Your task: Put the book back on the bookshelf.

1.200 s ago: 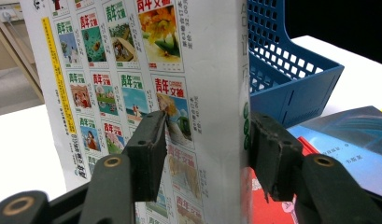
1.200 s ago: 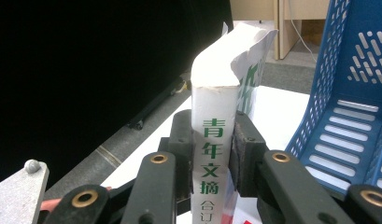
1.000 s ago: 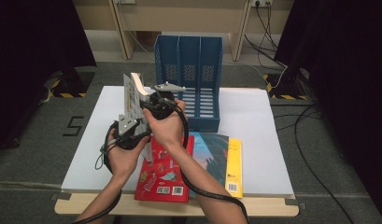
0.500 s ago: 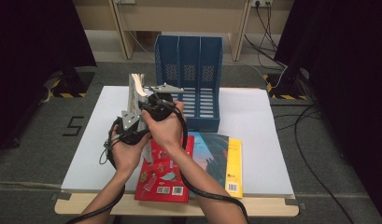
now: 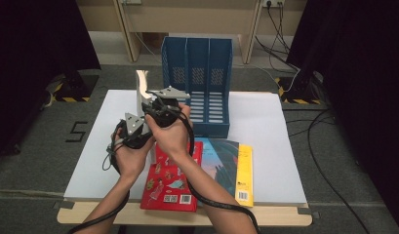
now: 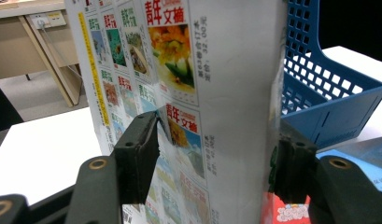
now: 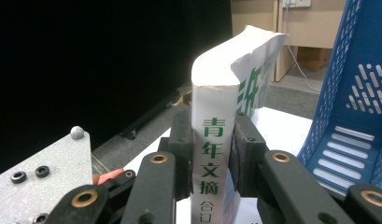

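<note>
**High view: both grippers on one upright magazine**

High view shows the magazine [image 5: 141, 90] held upright above the white table [image 5: 265, 146], just left of the blue file rack [image 5: 197, 87], with both hands bunched close together beneath it. The right gripper [image 5: 160, 100] sits at the magazine's near edge, the left gripper [image 5: 133, 122] lower and just beside it.

Right gripper view looks straight at the magazine's spine [image 7: 211, 158] (green characters run down it), which stands between the two black jaws; both pads press on it from either side, so this gripper is clamped on the magazine [image 7: 226, 93]. The top of the magazine curls over toward the blue file rack [image 7: 361, 93].

Left gripper view has the magazine [image 6: 202, 93] standing between its jaws, back cover facing the camera. These jaws stand wide and have just been closing a little; the left one meets the printed cover and the right one sits at the white edge, though whether the pads press on it I cannot tell.

Flat on the table, near the person, lie a red book [image 5: 172, 183] and a teal and yellow book [image 5: 231, 168], side by side.
</note>
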The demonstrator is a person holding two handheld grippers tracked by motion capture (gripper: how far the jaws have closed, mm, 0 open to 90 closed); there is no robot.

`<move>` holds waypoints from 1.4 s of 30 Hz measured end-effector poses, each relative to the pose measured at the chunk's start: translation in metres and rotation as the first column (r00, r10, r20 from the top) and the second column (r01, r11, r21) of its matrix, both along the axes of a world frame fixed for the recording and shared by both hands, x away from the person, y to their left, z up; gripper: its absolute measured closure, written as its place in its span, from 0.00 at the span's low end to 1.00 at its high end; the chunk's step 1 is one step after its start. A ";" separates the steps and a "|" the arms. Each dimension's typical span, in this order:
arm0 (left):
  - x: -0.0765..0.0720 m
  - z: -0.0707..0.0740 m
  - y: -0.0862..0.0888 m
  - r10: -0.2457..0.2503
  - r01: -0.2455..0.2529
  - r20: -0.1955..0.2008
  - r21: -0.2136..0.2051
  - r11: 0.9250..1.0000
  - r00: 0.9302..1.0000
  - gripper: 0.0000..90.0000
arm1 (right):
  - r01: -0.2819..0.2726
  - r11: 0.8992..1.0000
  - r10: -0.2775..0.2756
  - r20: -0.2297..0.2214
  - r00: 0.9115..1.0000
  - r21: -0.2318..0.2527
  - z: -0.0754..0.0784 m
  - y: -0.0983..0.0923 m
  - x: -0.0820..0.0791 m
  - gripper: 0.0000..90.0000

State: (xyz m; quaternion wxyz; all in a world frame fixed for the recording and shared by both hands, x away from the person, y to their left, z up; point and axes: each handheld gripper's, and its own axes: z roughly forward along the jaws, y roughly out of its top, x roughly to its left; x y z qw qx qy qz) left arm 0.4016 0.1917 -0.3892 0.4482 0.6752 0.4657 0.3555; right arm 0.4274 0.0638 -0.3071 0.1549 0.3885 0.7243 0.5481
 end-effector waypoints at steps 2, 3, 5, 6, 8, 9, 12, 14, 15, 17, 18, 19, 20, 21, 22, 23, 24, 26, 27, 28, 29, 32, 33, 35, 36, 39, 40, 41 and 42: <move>-0.003 -0.006 -0.001 0.005 -0.005 0.014 -0.007 1.000 1.000 0.48 | 0.001 1.000 -0.001 0.003 1.000 -0.018 -0.004 0.001 -0.001 0.82; -0.004 -0.007 -0.002 0.008 -0.008 0.023 -0.007 1.000 1.000 0.49 | -0.001 1.000 0.001 0.004 1.000 -0.022 -0.005 0.001 -0.002 0.82; -0.007 -0.008 -0.002 0.016 -0.015 0.030 -0.008 1.000 0.999 0.50 | -0.006 1.000 0.006 0.004 1.000 -0.019 -0.005 0.000 -0.003 0.82; -0.007 -0.008 -0.002 0.016 -0.015 0.030 -0.008 1.000 0.999 0.51 | -0.006 1.000 0.006 0.004 1.000 -0.019 -0.005 0.000 -0.003 0.82; -0.009 -0.008 -0.002 0.020 -0.019 0.028 -0.009 1.000 0.999 0.51 | -0.014 1.000 0.014 0.009 1.000 -0.026 -0.005 0.000 -0.005 0.81; -0.010 -0.008 -0.002 0.023 -0.023 0.029 -0.013 1.000 0.999 0.51 | -0.016 0.999 0.016 0.013 1.000 -0.029 -0.005 0.001 -0.006 0.81; -0.013 -0.010 -0.001 0.031 -0.031 0.031 -0.025 0.999 0.999 0.53 | -0.021 0.999 0.021 0.016 1.000 -0.031 -0.006 0.002 -0.009 0.81; -0.013 -0.010 -0.001 0.034 -0.033 0.029 -0.018 0.999 0.999 0.53 | -0.024 0.999 0.024 0.018 1.000 -0.031 -0.006 0.003 -0.010 0.81; -0.013 -0.009 -0.001 0.037 -0.037 0.025 -0.020 0.999 0.999 0.53 | -0.025 0.999 0.026 0.017 1.000 -0.034 -0.006 0.004 -0.010 0.81; -0.012 -0.008 0.000 0.039 -0.038 0.013 -0.020 0.999 0.999 0.52 | -0.023 0.999 0.023 0.013 1.000 -0.033 -0.005 0.005 -0.010 0.81; -0.011 -0.008 0.000 0.040 -0.039 0.008 -0.031 0.999 0.999 0.52 | -0.015 0.999 0.015 0.010 1.000 -0.031 -0.005 0.005 -0.009 0.81; -0.010 -0.008 0.000 0.038 -0.038 0.006 -0.034 0.999 0.999 0.52 | -0.015 0.999 0.015 0.010 1.000 -0.031 -0.005 0.005 -0.009 0.81; -0.010 -0.008 0.001 0.038 -0.038 0.005 -0.041 0.998 0.999 0.52 | -0.015 1.000 0.016 0.008 1.000 -0.027 -0.005 0.005 -0.008 0.81; -0.009 -0.008 0.001 0.036 -0.036 0.002 -0.044 0.998 0.999 0.52 | -0.013 1.000 0.013 0.001 1.000 -0.025 -0.005 0.005 -0.007 0.81; -0.009 -0.007 0.001 0.034 -0.034 0.001 -0.042 0.999 0.999 0.52 | -0.013 1.000 0.013 0.001 1.000 -0.025 -0.005 0.005 -0.007 0.81; -0.009 -0.007 0.001 0.034 -0.034 -0.003 -0.041 0.999 0.999 0.53 | -0.014 1.000 0.014 -0.002 1.000 -0.027 -0.005 0.005 -0.007 0.80; -0.009 -0.007 0.000 0.035 -0.036 -0.005 -0.041 0.999 0.999 0.53 | -0.014 1.000 0.014 -0.002 1.000 -0.027 -0.005 0.005 -0.007 0.80; -0.011 -0.007 0.001 0.038 -0.038 -0.006 -0.043 0.998 0.999 0.55 | -0.018 0.999 0.018 0.002 1.000 -0.032 -0.005 0.006 -0.008 0.80; -0.012 -0.007 0.001 0.039 -0.039 -0.007 -0.046 0.998 0.999 0.58 | -0.023 0.999 0.024 0.007 1.000 -0.041 -0.004 0.007 -0.009 0.78; -0.013 -0.007 0.002 0.042 -0.043 -0.007 -0.051 0.998 0.999 0.58 | -0.023 0.999 0.024 0.007 1.000 -0.041 -0.004 0.007 -0.009 0.78; -0.016 -0.008 0.003 0.052 -0.052 -0.009 -0.054 0.997 0.999 0.61 | -0.031 0.999 0.032 0.018 0.999 -0.045 -0.005 0.009 -0.010 0.77; -0.019 -0.008 0.005 0.061 -0.062 -0.015 -0.054 0.997 0.998 0.68 | -0.040 0.998 0.041 0.019 0.999 -0.046 -0.006 0.011 -0.011 0.76; -0.021 -0.008 0.007 0.065 -0.066 -0.020 -0.052 0.996 0.998 0.68 | -0.044 0.998 0.045 0.020 0.999 -0.047 -0.006 0.013 -0.012 0.74; -0.024 -0.011 0.015 0.068 -0.070 -0.031 -0.071 0.995 0.997 0.76 | -0.072 0.997 0.072 0.004 0.997 -0.038 -0.009 0.016 -0.011 0.71; -0.024 -0.011 0.015 0.068 -0.070 -0.031 -0.071 0.995 0.997 0.77 | -0.072 0.997 0.072 0.004 0.997 -0.038 -0.009 0.016 -0.011 0.71; -0.026 -0.015 0.023 0.066 -0.069 -0.029 -0.114 0.991 0.997 0.78 | -0.113 0.992 0.114 0.006 0.993 -0.055 -0.011 0.020 -0.011 0.68; -0.027 -0.015 0.026 0.064 -0.066 -0.024 -0.124 0.990 0.998 0.79 | -0.138 0.988 0.139 0.017 0.990 -0.064 -0.011 0.021 -0.011 0.68; -0.028 -0.015 0.029 0.062 -0.063 -0.016 -0.131 0.989 0.998 0.79 | -0.158 0.986 0.159 0.021 0.987 -0.061 -0.009 0.021 -0.010 0.68; -0.028 -0.014 0.033 0.063 -0.065 -0.012 -0.133 0.989 0.998 0.80 | -0.180 0.983 0.181 0.026 0.983 -0.046 -0.007 0.021 -0.011 0.68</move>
